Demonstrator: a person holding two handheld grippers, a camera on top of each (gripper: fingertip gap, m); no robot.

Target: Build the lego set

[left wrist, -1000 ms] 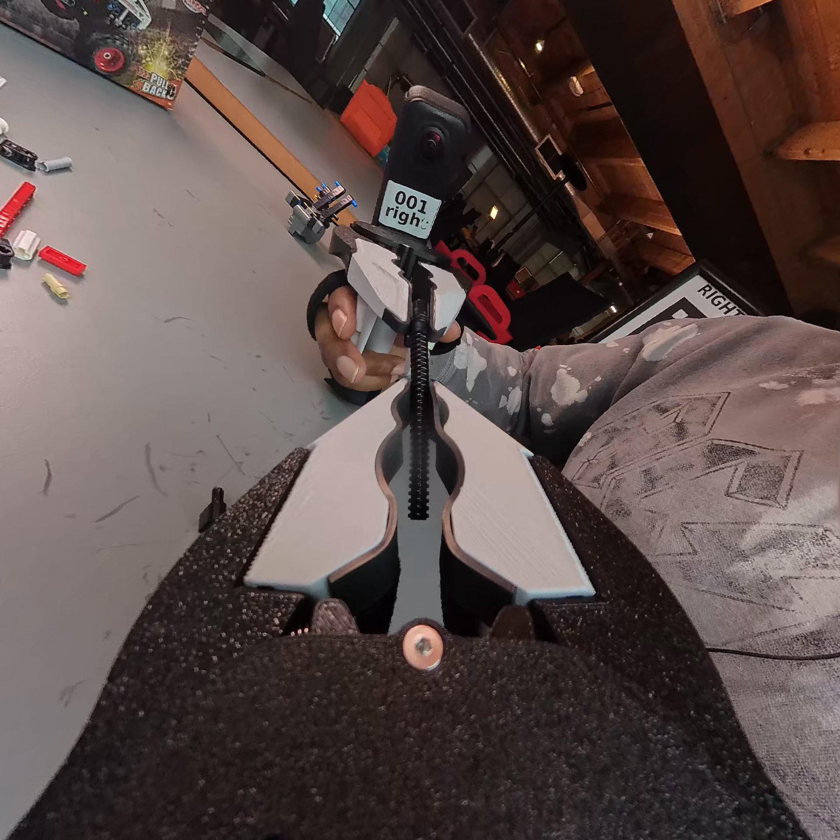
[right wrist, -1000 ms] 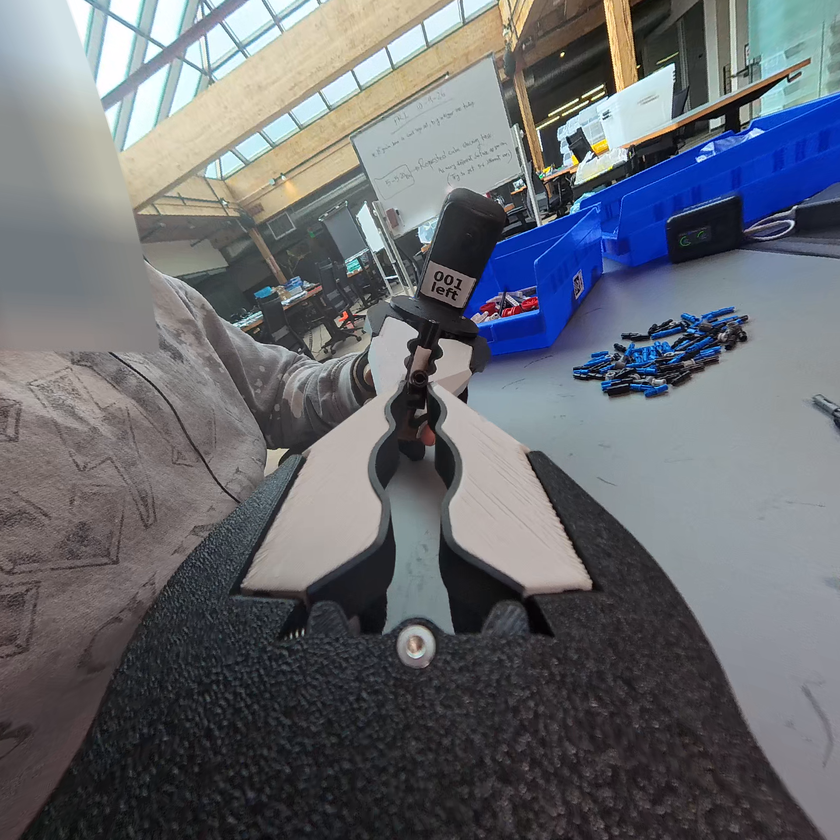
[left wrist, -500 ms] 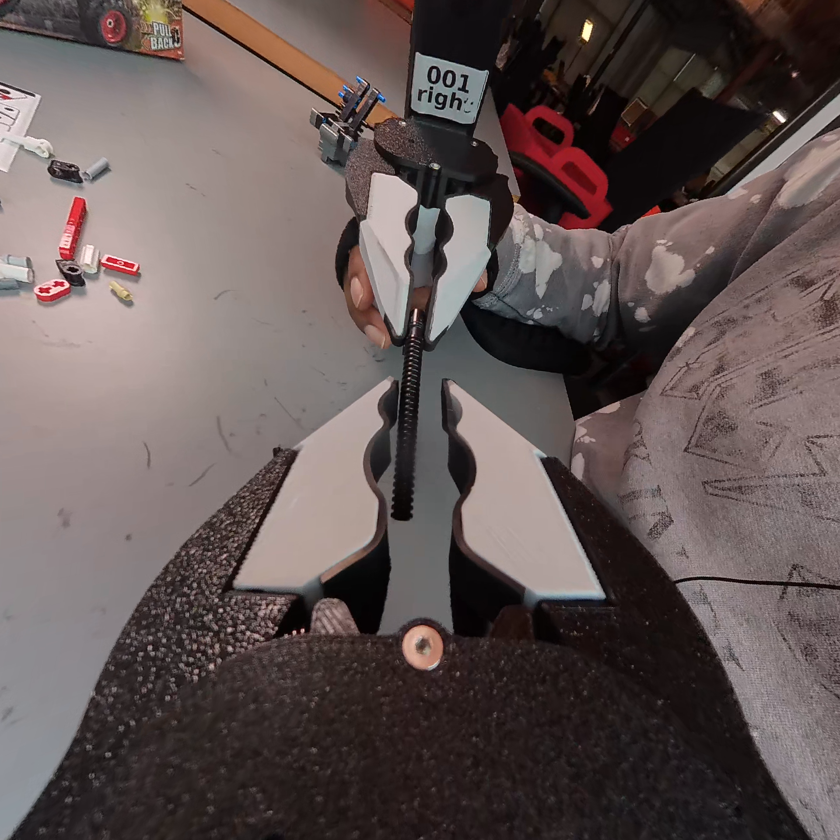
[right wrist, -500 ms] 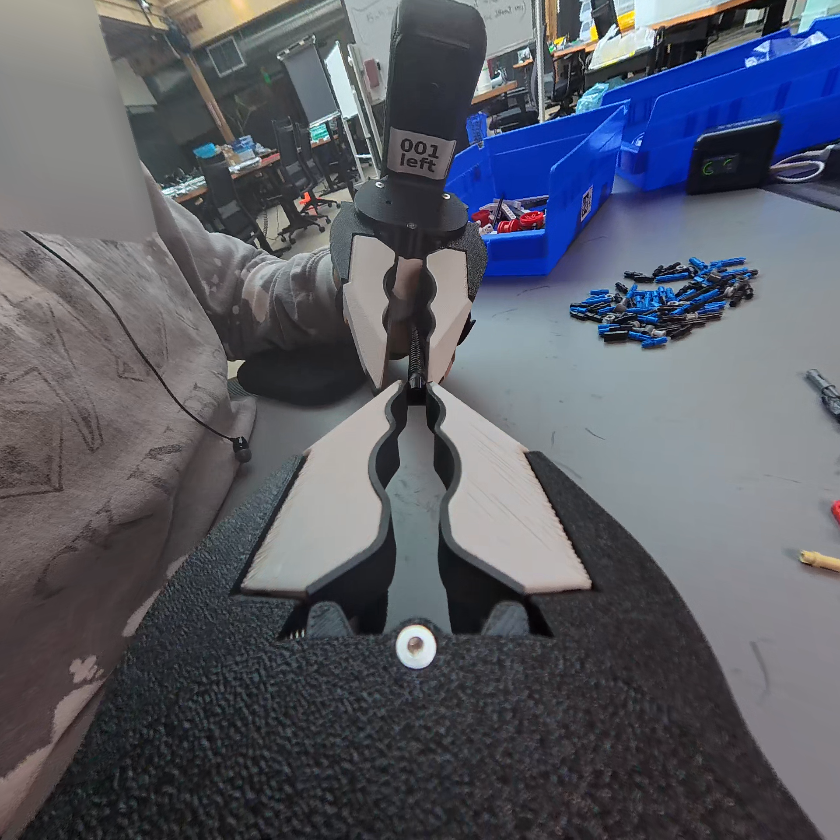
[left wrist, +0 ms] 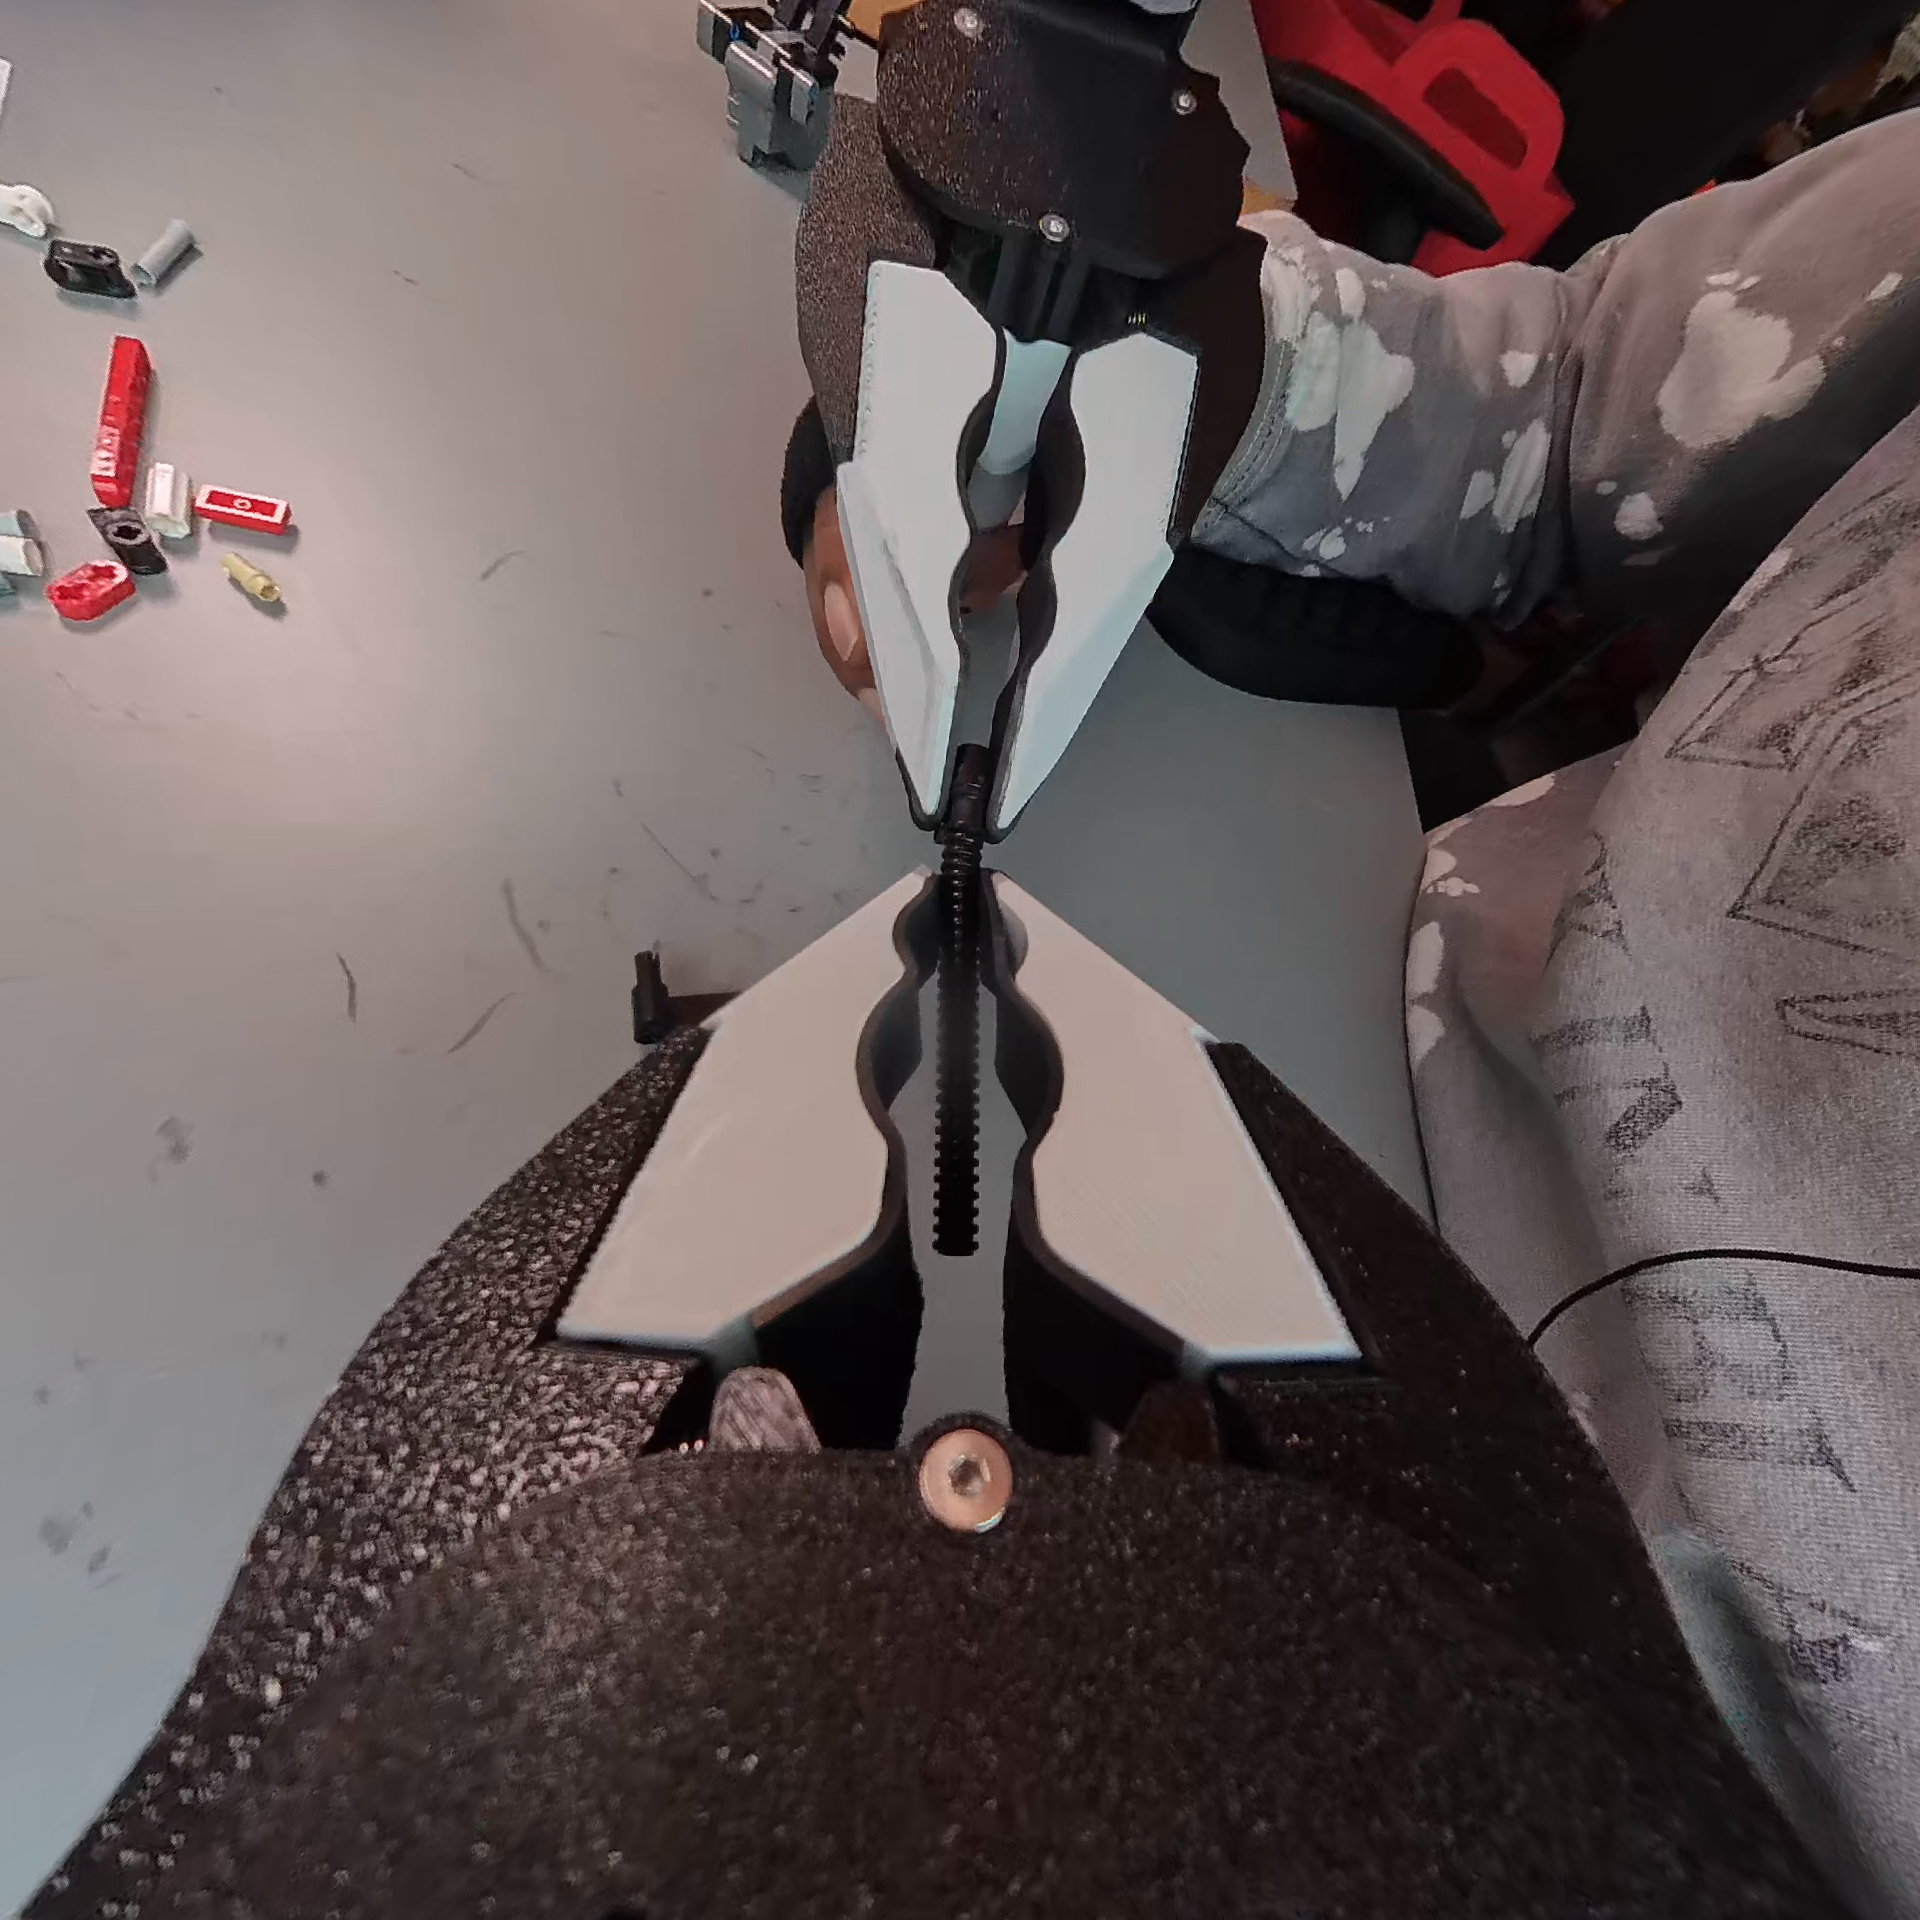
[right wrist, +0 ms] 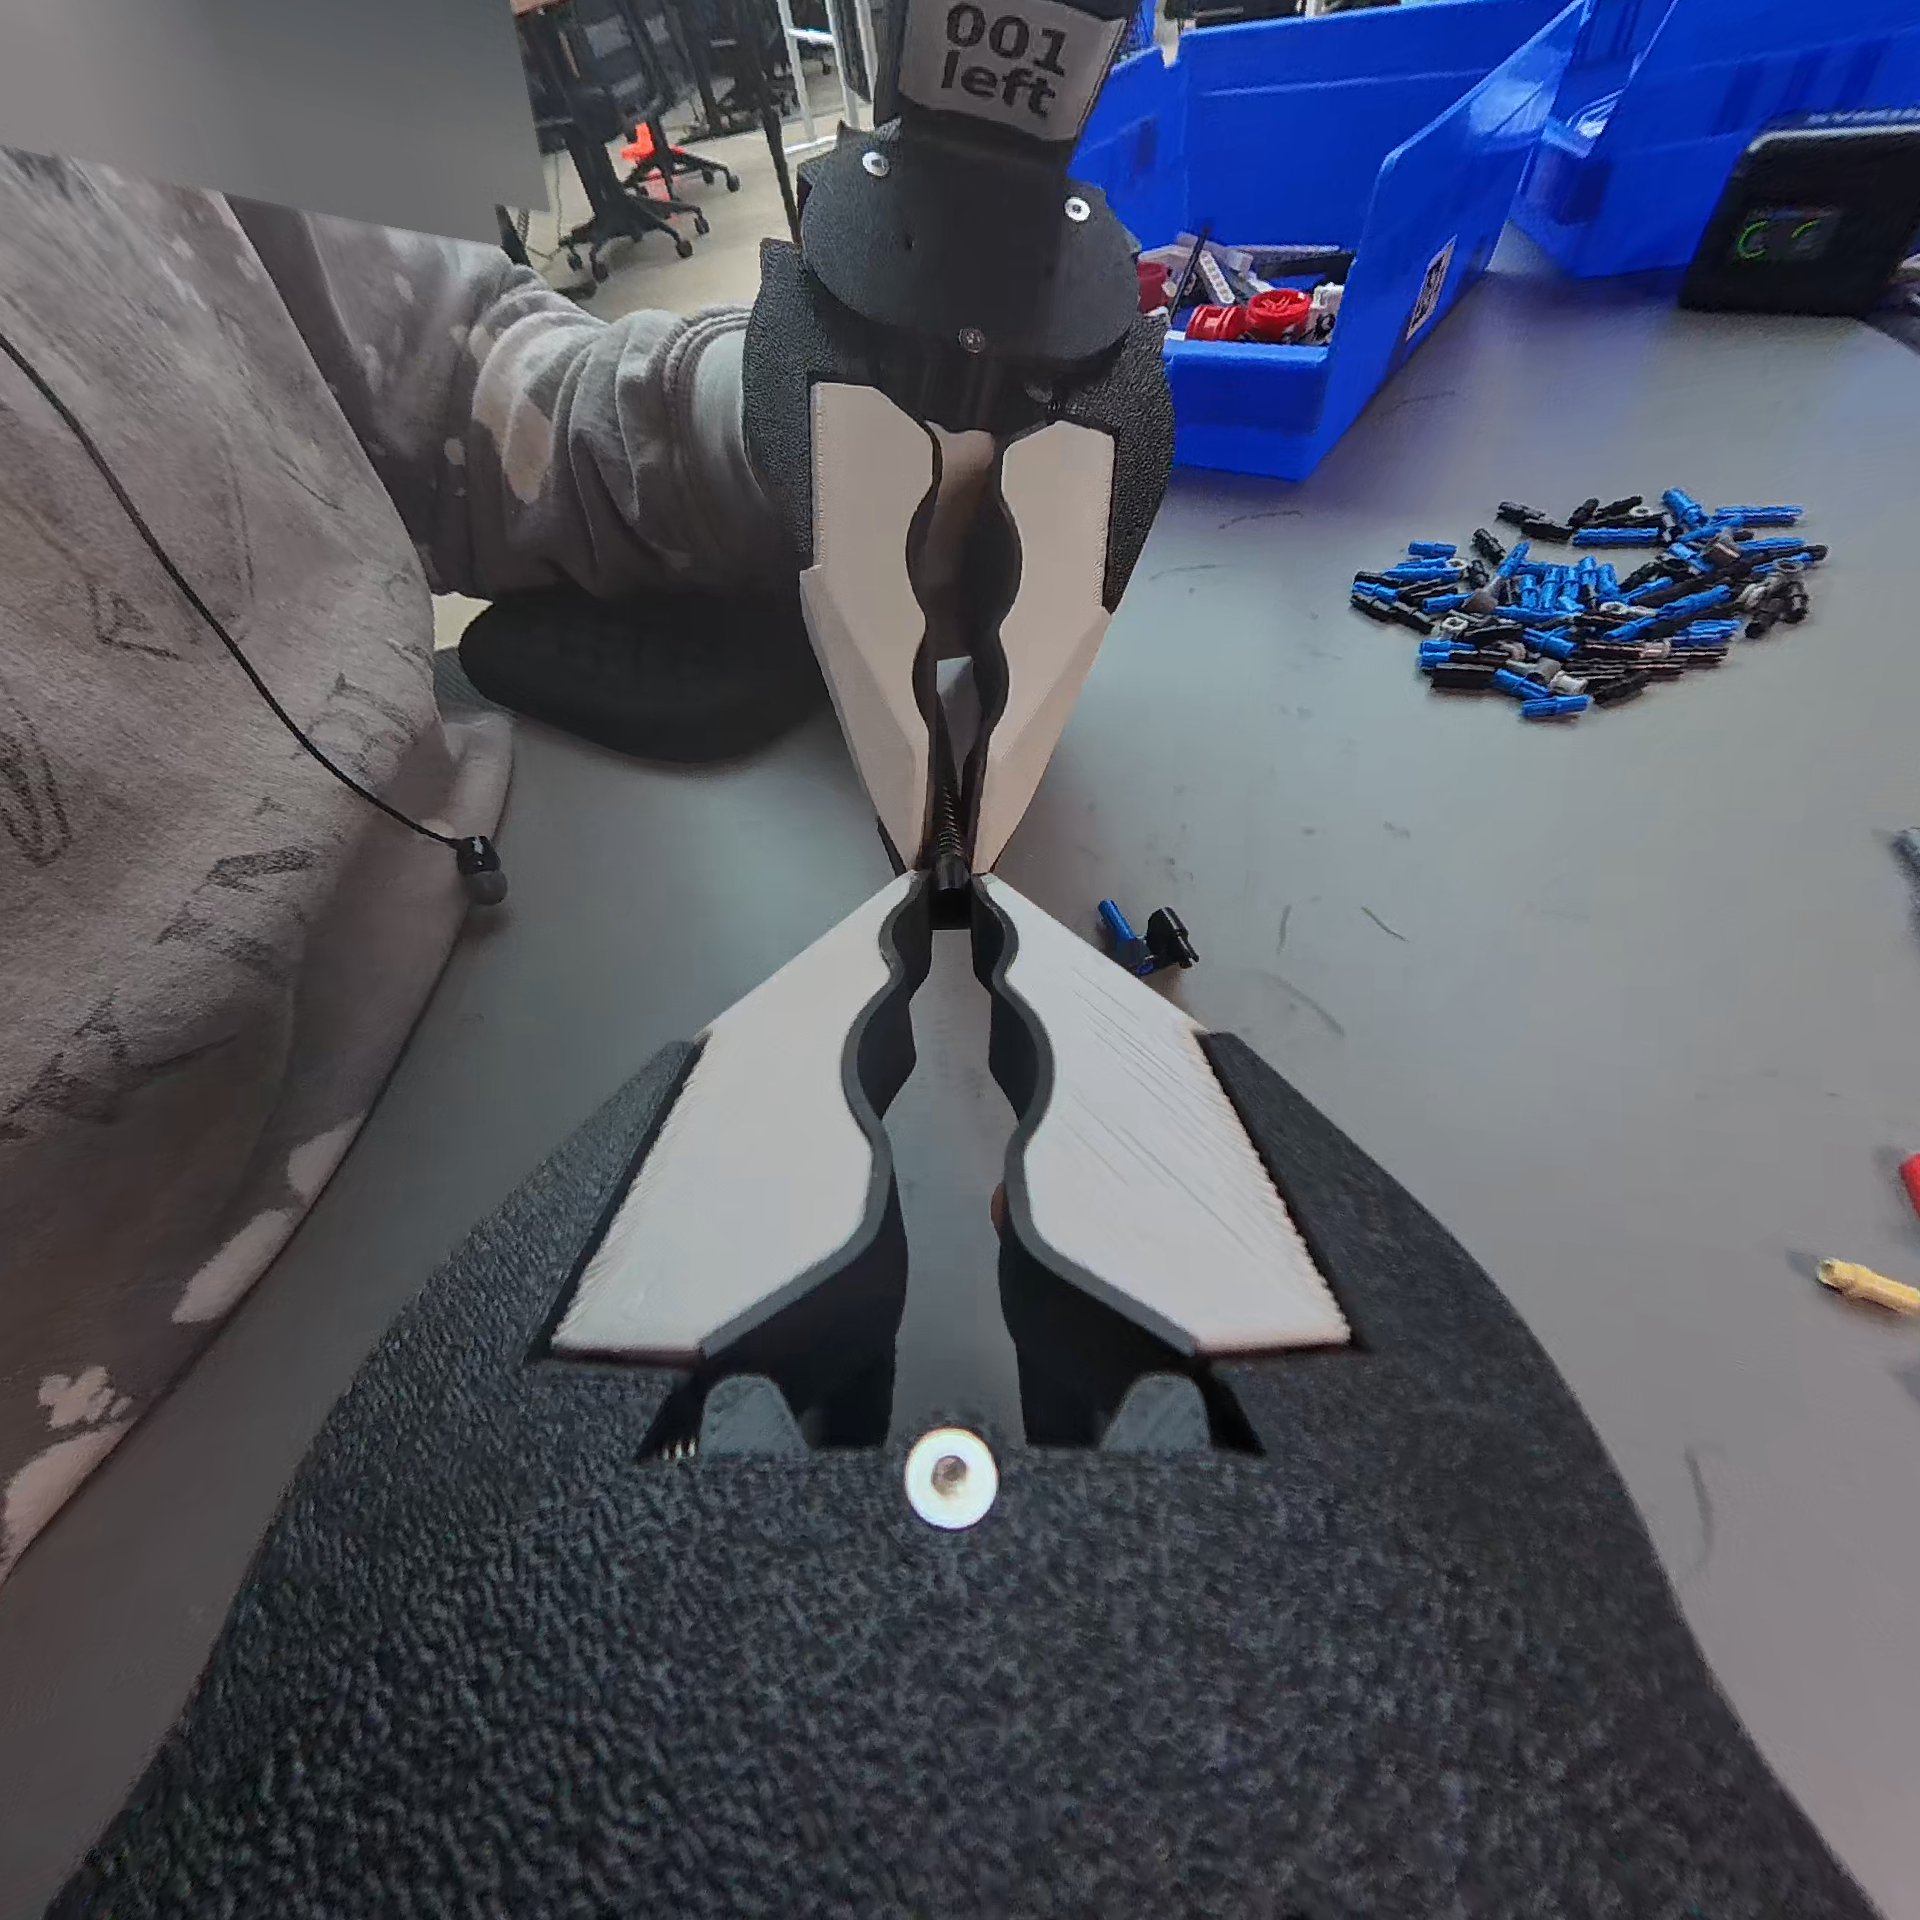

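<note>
Both grippers, left [left wrist: 958, 883] and right [right wrist: 945, 883], pinch 1 ribbed black rod [left wrist: 956, 1060] tip-to-tip at frame centre, jaws pressed on it, probably passing it across.

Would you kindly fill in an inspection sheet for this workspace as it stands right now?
Surface: grey table, scuffed.
Job's things: black ribbed rod bridging both claws; partial grey build at the far edge.
Clutter: red, white and black loose pieces; pile of blue and black pins; tan pin.
Grippers: left claw shut on the rod; right claw shut on its other end, tip to tip.
Cables: thin black wire across the person's sweatshirt.
Surroundings: blue bins, office chairs behind.
</note>
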